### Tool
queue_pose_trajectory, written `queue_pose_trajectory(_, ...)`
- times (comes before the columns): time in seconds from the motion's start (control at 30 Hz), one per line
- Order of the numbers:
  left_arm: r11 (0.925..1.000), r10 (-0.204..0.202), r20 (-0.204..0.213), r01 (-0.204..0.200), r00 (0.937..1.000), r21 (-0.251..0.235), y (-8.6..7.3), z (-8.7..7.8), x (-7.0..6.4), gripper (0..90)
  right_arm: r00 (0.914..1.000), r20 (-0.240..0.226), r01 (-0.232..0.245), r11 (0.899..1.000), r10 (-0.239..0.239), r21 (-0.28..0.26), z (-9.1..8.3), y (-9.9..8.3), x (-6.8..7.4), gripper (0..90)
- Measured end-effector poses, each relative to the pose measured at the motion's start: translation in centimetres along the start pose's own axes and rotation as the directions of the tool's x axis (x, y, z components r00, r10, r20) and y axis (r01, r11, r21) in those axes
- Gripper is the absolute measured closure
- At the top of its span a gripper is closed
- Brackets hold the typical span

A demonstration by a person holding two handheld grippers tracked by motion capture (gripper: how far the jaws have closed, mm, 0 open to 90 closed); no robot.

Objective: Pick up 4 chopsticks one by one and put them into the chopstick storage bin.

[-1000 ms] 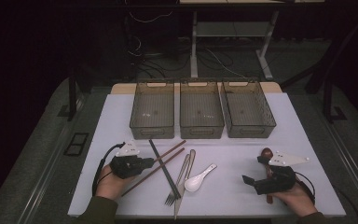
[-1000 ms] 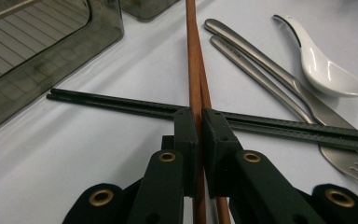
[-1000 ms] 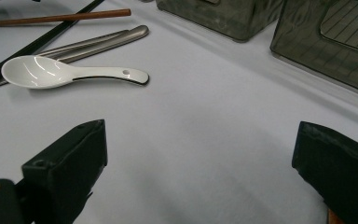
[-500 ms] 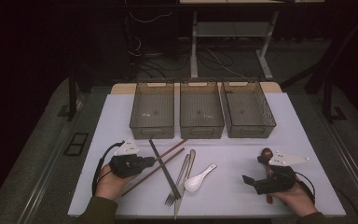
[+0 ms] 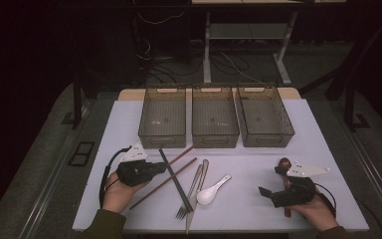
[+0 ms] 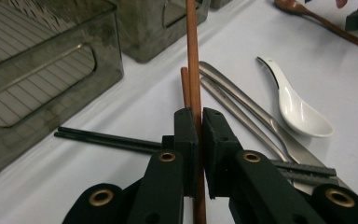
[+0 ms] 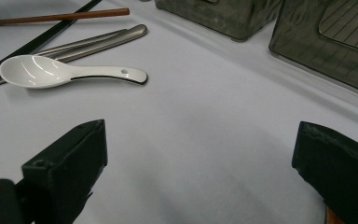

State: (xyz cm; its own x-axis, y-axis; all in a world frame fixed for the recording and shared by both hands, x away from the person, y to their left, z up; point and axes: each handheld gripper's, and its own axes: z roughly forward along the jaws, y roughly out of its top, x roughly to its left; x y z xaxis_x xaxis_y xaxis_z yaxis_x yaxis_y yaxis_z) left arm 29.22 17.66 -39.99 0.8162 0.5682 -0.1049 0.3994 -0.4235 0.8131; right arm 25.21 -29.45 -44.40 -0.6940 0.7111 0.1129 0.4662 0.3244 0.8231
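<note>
Brown chopstick (image 6: pixel 194 56) pinched between the pressed-together jaws of the left gripper (image 6: pixel 199 135), running up toward the bins, with a second brown chopstick (image 5: pixel 163 183) lying on the white table (image 5: pixel 248 209) just beside it. Black chopsticks (image 5: pixel 171 175) crossing under both; to their right a metal fork (image 5: pixel 188 195) and knife (image 5: pixel 197 193) side by side, then a white spoon (image 5: pixel 213 189). Farther right, right gripper (image 5: pixel 274 189) spread wide just above bare table, wooden spoon (image 5: pixel 284 164) beside it; three empty grey bins (image 5: pixel 216 117) in a row behind.
</note>
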Motion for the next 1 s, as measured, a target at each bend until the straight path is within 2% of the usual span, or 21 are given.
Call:
queue_pose_trajectory(0.27, 0.9999, -0.004, 0.002, 0.004, 1.0000, -0.014, 1.0, 0.1, 0.1, 84.0, 1.0000, 0.001, -0.002, 1.000, 0.002, 0.000, 0.0, 0.0, 0.0, 2.8)
queue_pose_trajectory(0.53, 0.9981, -0.046, 0.000, 0.046, 0.9989, -0.041, 1.8, 0.4, 0.6, 84.0, 1.0000, 0.001, -0.004, 1.000, 0.004, -0.002, -0.1, 0.0, 0.0, 2.8)
queue_pose_trajectory(0.6, 0.9978, -0.051, -0.018, 0.050, 0.9986, -0.043, 2.1, 0.5, 0.6, 84.1, 1.0000, 0.002, -0.004, 1.000, 0.004, -0.002, -0.1, 0.0, 0.0, 2.8)
queue_pose_trajectory(1.0, 0.9979, -0.039, -0.038, 0.037, 0.9985, -0.054, 4.1, 0.8, 1.3, 84.0, 1.0000, 0.003, -0.008, 1.000, 0.008, -0.007, -0.2, 0.0, -0.1, 2.8)
